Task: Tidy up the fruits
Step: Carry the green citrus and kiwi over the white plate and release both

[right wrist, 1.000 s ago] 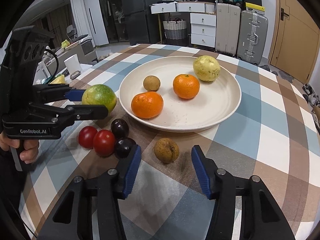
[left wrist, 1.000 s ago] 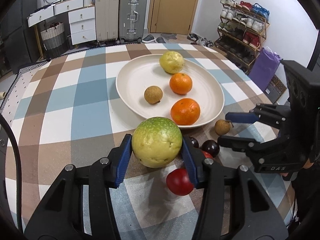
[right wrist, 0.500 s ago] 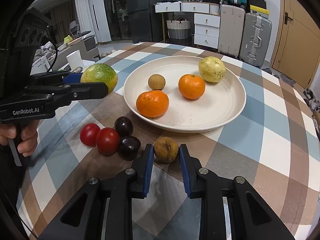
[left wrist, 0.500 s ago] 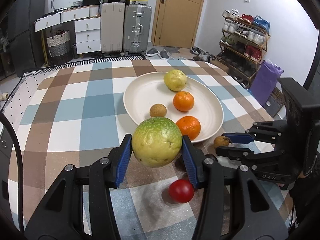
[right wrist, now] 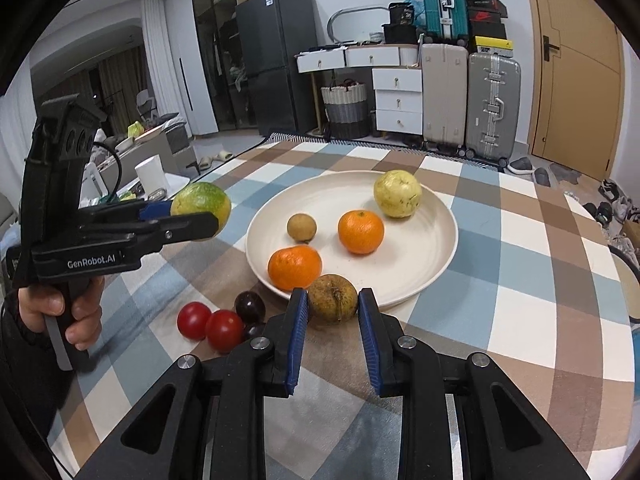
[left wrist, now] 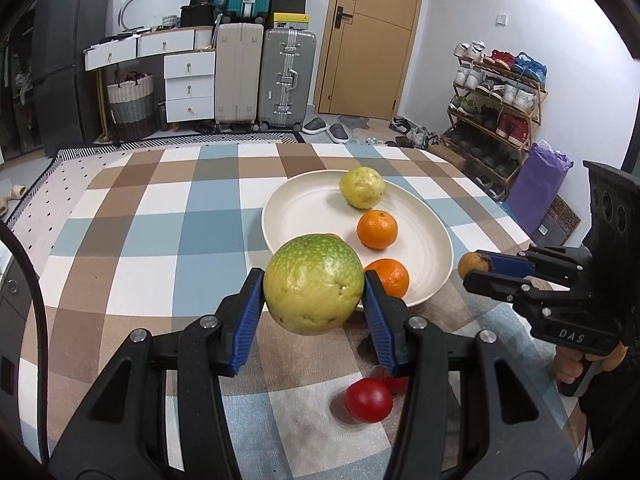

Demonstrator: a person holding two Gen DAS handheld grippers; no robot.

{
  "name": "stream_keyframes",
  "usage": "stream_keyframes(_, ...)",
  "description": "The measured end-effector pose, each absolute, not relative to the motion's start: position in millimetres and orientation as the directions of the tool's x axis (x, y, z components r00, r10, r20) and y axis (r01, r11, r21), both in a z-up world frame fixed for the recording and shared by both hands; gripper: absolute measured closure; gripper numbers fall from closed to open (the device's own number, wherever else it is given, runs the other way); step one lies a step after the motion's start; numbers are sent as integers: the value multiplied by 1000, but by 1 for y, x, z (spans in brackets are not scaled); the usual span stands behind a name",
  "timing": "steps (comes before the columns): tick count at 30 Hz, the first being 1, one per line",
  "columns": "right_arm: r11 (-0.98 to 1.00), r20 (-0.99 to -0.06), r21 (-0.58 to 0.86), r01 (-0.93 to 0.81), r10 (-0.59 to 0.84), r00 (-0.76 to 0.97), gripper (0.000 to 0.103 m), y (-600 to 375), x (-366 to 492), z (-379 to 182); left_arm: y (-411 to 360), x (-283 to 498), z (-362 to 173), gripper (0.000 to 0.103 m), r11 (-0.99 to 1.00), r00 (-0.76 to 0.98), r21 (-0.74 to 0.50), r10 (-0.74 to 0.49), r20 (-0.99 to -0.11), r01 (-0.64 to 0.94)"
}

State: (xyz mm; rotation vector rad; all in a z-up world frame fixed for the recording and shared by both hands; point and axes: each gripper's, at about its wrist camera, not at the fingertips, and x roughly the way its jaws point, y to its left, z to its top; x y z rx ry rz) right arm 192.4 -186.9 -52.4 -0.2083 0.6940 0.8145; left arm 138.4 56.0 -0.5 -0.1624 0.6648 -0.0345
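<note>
A: Item one, nearest?

B: Right gripper [right wrist: 333,308]. Its blue pads are pressing both sides of a brown fruit [right wrist: 332,298], so it is clamped narrow on that fruit. The fruit is sitting at the fingertips, in front of the near rim of the plate [right wrist: 436,256]; in the left wrist view it is hanging clear of the cloth beside the plate's right edge.

A: Item two?

B: Left gripper [left wrist: 314,292]. It is gripping a green fruit [left wrist: 314,284], pads set wider, one on each flank. The fruit is bulging above and below the fingers and riding above the table [left wrist: 132,240], left of the plate as the right wrist camera sees it.

A: Loose stock on the cloth?

B: Two red tomatoes [right wrist: 208,322] touching each other, and two dark plums [right wrist: 250,307] just right of them, the nearer one partly hidden behind the right gripper's left finger. All are lying between the two grippers, near the plate's front edge.

A: On the plate?

B: Near orange [right wrist: 295,267] by the front rim, just behind the brown fruit. Small brown fruit [right wrist: 301,227] behind it. Far orange [right wrist: 361,232] mid-plate. Yellow fruit [right wrist: 397,194] furthest back.

A: Handler?

B: A hand [right wrist: 64,308] is wrapping the left gripper's handle.
</note>
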Motion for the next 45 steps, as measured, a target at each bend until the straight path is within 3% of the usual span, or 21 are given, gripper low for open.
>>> stream_keyframes(25,775,-624,130,-619,549,556,76,-186,240,-35,42,186,-3,57,991,794,-124,-37,-606,-49)
stream_keyframes(45,790,-682,129,-599,509,524,76,-177,253,-67,32,192,-23,57,996,768,-88,-40,-639,-20)
